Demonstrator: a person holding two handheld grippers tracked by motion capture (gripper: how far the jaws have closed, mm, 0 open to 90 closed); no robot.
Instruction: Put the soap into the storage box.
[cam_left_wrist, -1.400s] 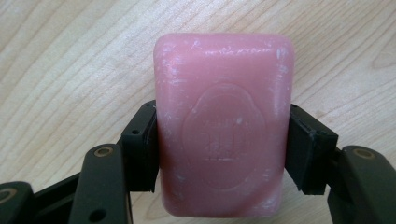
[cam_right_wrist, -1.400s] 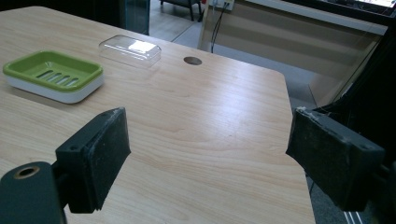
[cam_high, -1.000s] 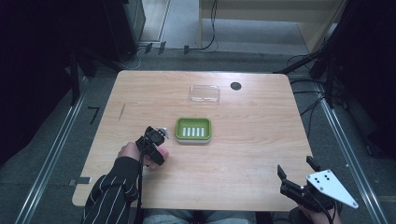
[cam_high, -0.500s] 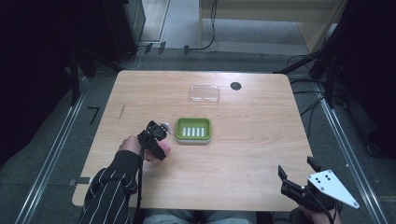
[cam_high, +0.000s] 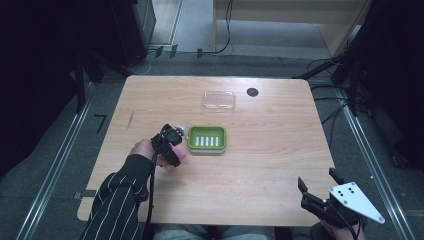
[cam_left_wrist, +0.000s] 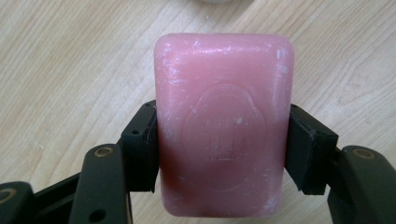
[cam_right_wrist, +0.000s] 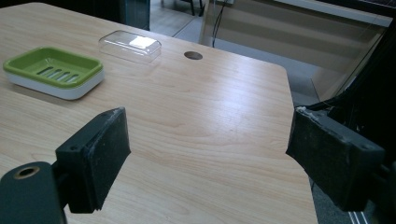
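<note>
pink soap bar (cam_high: 179, 152) is sitting clamped in the left gripper (cam_high: 170, 145) in the high view, just left of the green soap dish (cam_high: 207, 139) near the middle of the counter (cam_high: 280, 150); only a sliver of pink is peeking out beside the person's left hand (cam_high: 145, 150), so i cannot tell from there whether the bar is touching the wood or being carried just above it. the clear lid (cam_high: 219, 100) is lying apart from the dish, farther back, near a dark round hole (cam_high: 252, 92) in the counter, and the right gripper (cam_high: 320, 192) is waiting at the near right corner, well apart from everything. in the left gripper view the jaws are pressing on the two long sides of the soap bar (cam_left_wrist: 224, 123), stamped face toward the camera, with bare wood behind it. in the right gripper view the right gripper (cam_right_wrist: 208, 156) is standing with its jaws wide apart and nothing between them, while the soap dish (cam_right_wrist: 53, 70) is showing an empty slotted tray and the lid (cam_right_wrist: 130, 45) is resting behind it. judging by this, the pick-up is done; what is looking left is carrying the bar over the rim, setting it on the tray, and perhaps fitting the lid.
</note>
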